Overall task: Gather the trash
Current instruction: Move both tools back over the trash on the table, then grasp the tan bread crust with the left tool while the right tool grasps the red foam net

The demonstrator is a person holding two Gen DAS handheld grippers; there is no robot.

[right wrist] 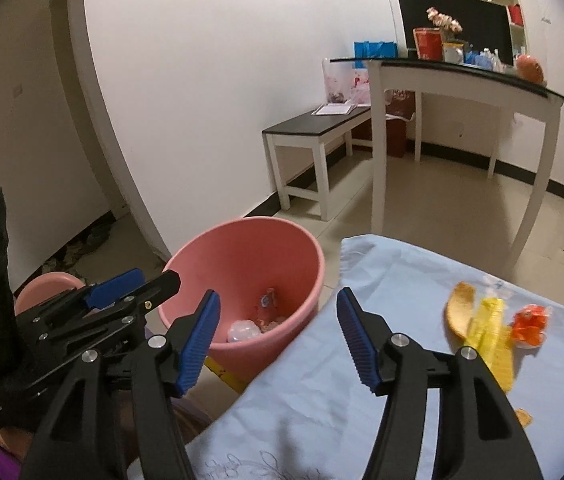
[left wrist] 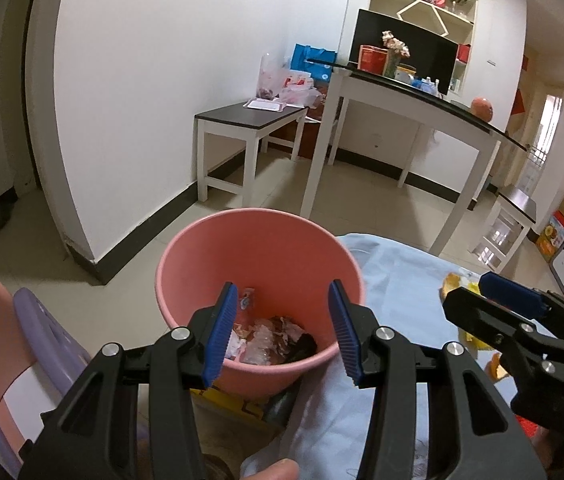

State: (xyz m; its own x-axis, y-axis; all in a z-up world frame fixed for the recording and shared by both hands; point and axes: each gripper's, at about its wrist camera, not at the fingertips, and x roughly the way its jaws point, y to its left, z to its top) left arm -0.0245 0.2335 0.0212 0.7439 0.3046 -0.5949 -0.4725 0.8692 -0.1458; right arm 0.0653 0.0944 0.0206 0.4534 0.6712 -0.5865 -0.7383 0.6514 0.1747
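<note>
Both empty: left hand-held gripper [left wrist: 284, 330] jaws apart over pink bin [left wrist: 259, 280], right hand-held gripper [right wrist: 277, 338] jaws apart at bin's edge; peel [right wrist: 478, 330] and orange wrapper [right wrist: 530, 322] left on blue-clothed surface [right wrist: 362, 360], likely next

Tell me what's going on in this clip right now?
A person is clearing trash with two handheld grippers. Both the left gripper and right gripper are open and empty beside the pink bin, which already holds scraps. A banana peel, yellow wrapper and orange wrapper remain on the blue cloth.
</note>
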